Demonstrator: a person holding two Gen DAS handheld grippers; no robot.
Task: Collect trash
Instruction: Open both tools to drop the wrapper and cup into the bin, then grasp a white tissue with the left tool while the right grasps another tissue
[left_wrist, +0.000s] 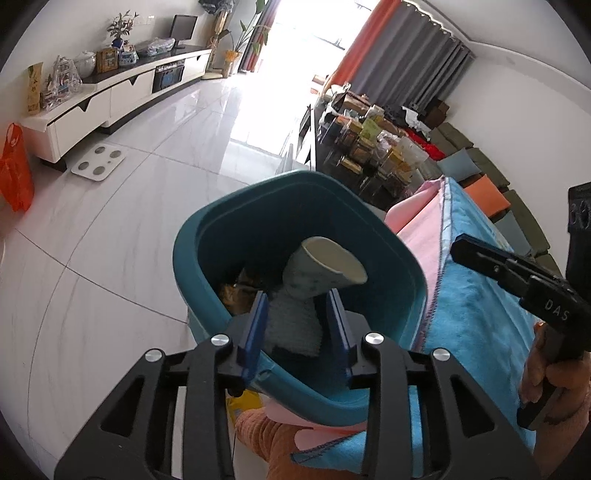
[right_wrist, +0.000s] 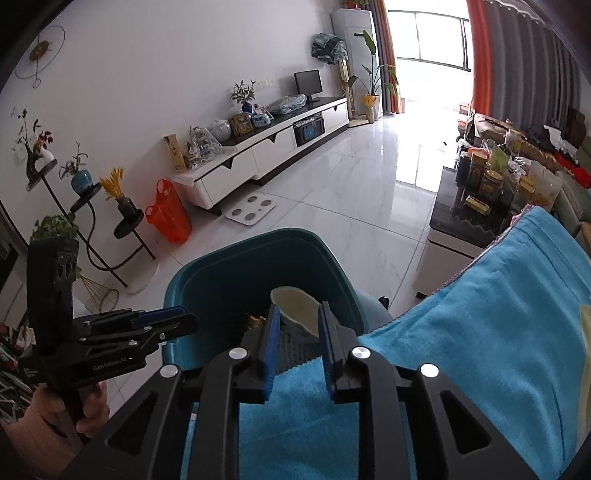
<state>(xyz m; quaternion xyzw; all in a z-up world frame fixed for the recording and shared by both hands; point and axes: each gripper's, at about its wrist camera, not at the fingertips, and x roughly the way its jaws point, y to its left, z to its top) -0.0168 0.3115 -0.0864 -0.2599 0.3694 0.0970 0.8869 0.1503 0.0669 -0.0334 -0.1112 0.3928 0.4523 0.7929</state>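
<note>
- White letters "DAS" stand on the black body of the right gripper (left_wrist: 476, 254), seen from the left wrist camera.
- "GenRobot.AI" is printed in pale letters along the black side plate of the left gripper (right_wrist: 181, 321), seen from the right wrist camera.

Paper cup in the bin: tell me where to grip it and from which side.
Probably pinch the paper cup across its rim, coming from above through the teal bin opening. It lies tilted, mouth up and sideways, so the rim is the most exposed part.
</note>
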